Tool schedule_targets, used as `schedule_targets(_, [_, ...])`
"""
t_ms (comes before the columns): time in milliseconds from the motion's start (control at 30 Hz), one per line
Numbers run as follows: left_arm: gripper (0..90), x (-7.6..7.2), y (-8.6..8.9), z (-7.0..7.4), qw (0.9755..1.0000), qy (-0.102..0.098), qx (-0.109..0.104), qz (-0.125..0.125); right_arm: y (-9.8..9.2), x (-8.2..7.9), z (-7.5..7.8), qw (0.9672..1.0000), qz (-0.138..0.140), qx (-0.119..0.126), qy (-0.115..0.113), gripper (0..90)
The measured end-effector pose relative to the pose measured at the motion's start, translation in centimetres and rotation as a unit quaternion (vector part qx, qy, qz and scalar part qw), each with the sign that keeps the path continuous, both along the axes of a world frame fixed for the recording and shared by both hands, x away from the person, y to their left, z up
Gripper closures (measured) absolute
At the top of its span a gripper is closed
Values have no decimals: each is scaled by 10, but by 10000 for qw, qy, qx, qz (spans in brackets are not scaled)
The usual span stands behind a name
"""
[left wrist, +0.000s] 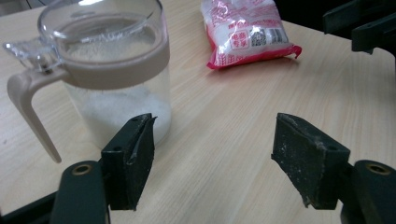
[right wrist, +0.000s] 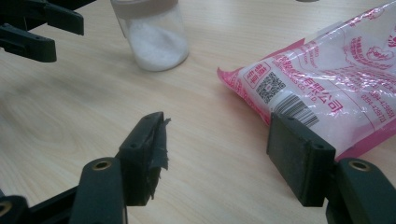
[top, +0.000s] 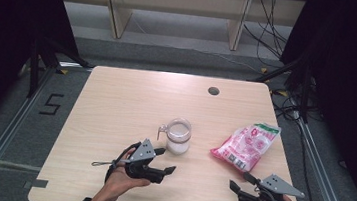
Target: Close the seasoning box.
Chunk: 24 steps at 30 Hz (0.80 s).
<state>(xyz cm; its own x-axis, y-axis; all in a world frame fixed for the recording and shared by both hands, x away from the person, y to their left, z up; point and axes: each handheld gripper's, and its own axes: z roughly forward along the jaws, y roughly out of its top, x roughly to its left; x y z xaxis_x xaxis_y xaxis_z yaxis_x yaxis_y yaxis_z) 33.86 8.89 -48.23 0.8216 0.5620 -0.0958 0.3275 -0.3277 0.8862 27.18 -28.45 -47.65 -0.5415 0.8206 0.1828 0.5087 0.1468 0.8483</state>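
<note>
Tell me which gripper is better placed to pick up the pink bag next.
Probably the right gripper. Its open jaws already point at the pink bag, whose near edge lies just beyond one jaw in the right gripper view. The left gripper, also open, sits by the clear jar, farther from the bag.

The table (top: 131,100) is lit evenly from above and looks bright, while the far left and right sides of the high view stay almost black, and the shadows under things are short and soft. In the left gripper view the clear lid of the jar (left wrist: 112,56) carries white glare and the pink bag (left wrist: 247,32) at the far edge is a little soft. In the right gripper view the bag's plastic shines, and both close views are slightly grainy.
</note>
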Motion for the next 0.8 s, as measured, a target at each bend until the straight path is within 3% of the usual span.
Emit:
schedule_targets(33, [286, 0, 1, -1, 10000, 6, 68, 8, 1, 0, -1, 9999, -20, 98, -53, 382])
schedule_targets(100, [286, -1, 1, -2, 10000, 21, 64, -32, -1, 4, -2, 9991, 107, -208, -366, 381])
schedule_targets(133, [285, -1, 0, -3, 10000, 26, -3, -41, -1, 4, -2, 9991, 111, -222, -344, 381])
schedule_targets(200, [279, -2, 1, -4, 10000, 57, 19, -76, 2, 1, -2, 9998, 127, -119, -66, 378])
schedule_targets(300, [275, -2, 1, -6, 9999, 89, 45, -70, 2, 4, -4, 9988, 277, -260, -310, 374])
schedule_targets(367, [273, -2, 1, -7, 9999, 96, 101, -72, 5, 2, -4, 9990, 344, -238, -175, 359])
schedule_targets(467, [271, -5, -1, -9, 9999, 130, 56, -94, 6, 2, -8, 9984, 431, -312, -169, 353])
schedule_targets(567, [268, -7, -2, -12, 9997, 123, 167, -152, 10, -2, -10, 9986, 429, -276, 117, 349])
schedule_targets(667, [267, -11, -7, -18, 9996, 201, 121, -181, 11, -4, -11, 9982, 496, -308, 101, 346])
schedule_targets(733, [267, -14, -8, -21, 9993, 181, 272, -196, 10, -3, -12, 9973, 582, -456, -37, 346])
schedule_targets(767, [267, -15, -9, -22, 9994, 205, 227, -153, 12, -7, -11, 9979, 519, -344, 166, 345])
schedule_targets(800, [267, -15, -7, -23, 9989, 148, 389, -208, 12, -7, -12, 9980, 527, -335, 99, 344])
